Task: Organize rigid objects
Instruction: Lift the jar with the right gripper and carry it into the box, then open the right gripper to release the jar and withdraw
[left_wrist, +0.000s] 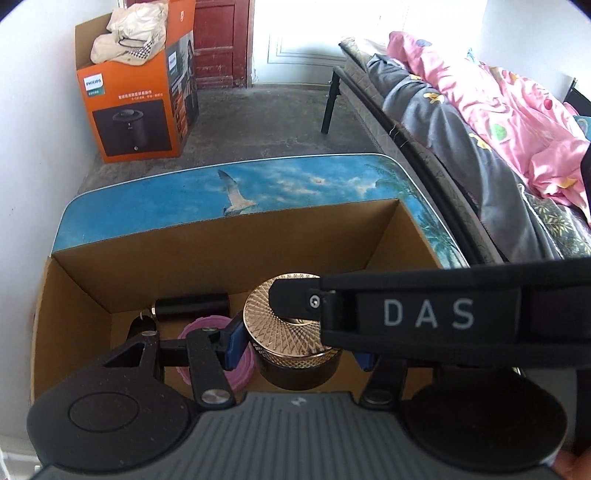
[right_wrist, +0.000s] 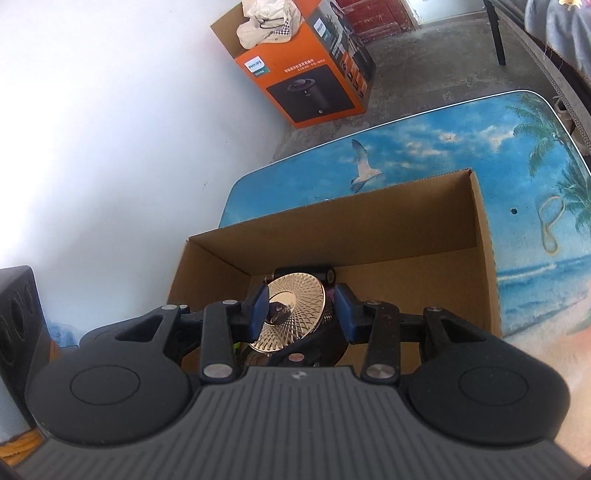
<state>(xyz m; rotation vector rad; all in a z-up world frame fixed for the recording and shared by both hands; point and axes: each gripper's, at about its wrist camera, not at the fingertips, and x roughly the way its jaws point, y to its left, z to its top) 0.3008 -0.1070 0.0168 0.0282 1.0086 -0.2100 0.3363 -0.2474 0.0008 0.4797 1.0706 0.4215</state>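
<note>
The gold-lidded jar (left_wrist: 291, 328), a squat round container with a dark body and a faceted gold lid, hangs over the open cardboard box (left_wrist: 207, 243) that stands on the seagull-printed desk (left_wrist: 295, 177), so the coming move looks like a straight drop downward. The left tongs (left_wrist: 299, 347) pinch the jar across its body, blue pads on either flank; the far pad is mostly hidden under the other tool's black arm. In the right wrist view, the right tongs (right_wrist: 302, 308) hold their blue pads either side of the gold lid (right_wrist: 291, 310), but whether they press on it or just flank it cannot be told. The jar has no long axis to speak of; its lid faces up, slightly tilted. Below it in the box lie a black cylinder (left_wrist: 192, 306) against the far wall and a pink round thing (left_wrist: 236, 354), half hidden by the left tongs. The box floor directly beneath the jar is out of sight, so free room there is a guess.
</note>
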